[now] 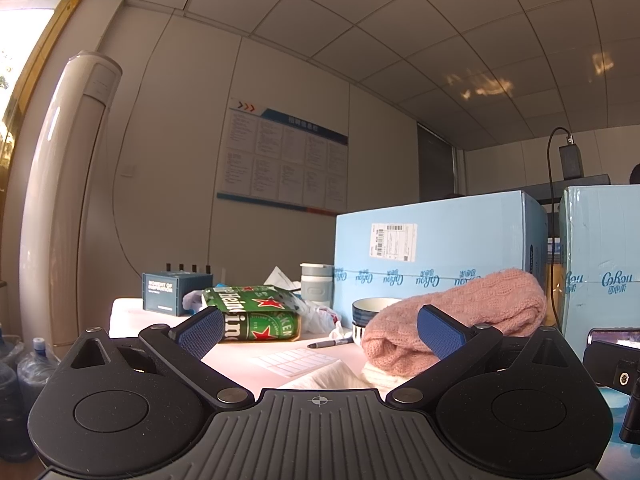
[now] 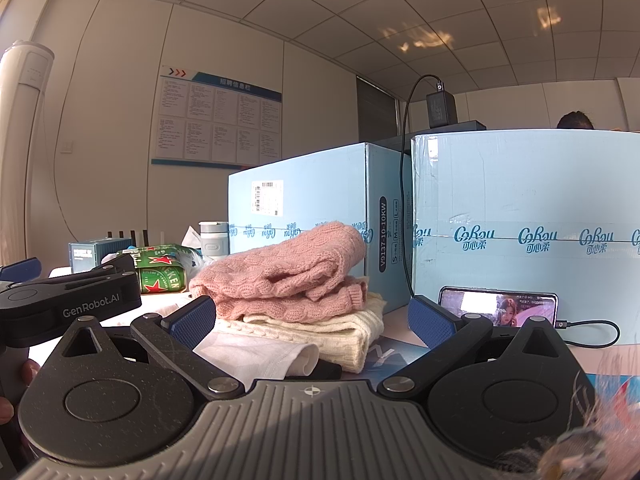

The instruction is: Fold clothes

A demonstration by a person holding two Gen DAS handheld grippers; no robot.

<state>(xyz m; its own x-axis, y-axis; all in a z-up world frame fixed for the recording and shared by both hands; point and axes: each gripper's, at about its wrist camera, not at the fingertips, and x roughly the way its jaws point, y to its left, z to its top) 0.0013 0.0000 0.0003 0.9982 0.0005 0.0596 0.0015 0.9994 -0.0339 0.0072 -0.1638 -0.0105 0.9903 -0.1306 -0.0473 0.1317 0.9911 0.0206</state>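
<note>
1. Hovering low over the desk (image 2: 404, 338), both tongs stood released, holding nothing: the right tongs (image 2: 312, 322) with blue pads spread wide, the left tongs (image 1: 320, 330) the same.
2. Nearest the right tongs lay a white cotton garment (image 2: 256, 354), thin and limp; it would probably sag unless pinched at a hem or corner.
3. Touching it behind sat a folded cream knit (image 2: 344, 334), thick and ribbed, forming the base of the stack.
4. On top rested a pink cable-knit sweater (image 2: 288, 276), loosely bundled, a cuff hanging at its right side. It looked soft, light and stretchy; gripping the ribbed cuff or hem seemed safer than the loose middle.
5. Beyond stood a green beer pack (image 1: 256, 316), a bowl (image 1: 370, 312), a phone (image 2: 498, 308) and pale blue boxes (image 2: 304, 200).
</note>
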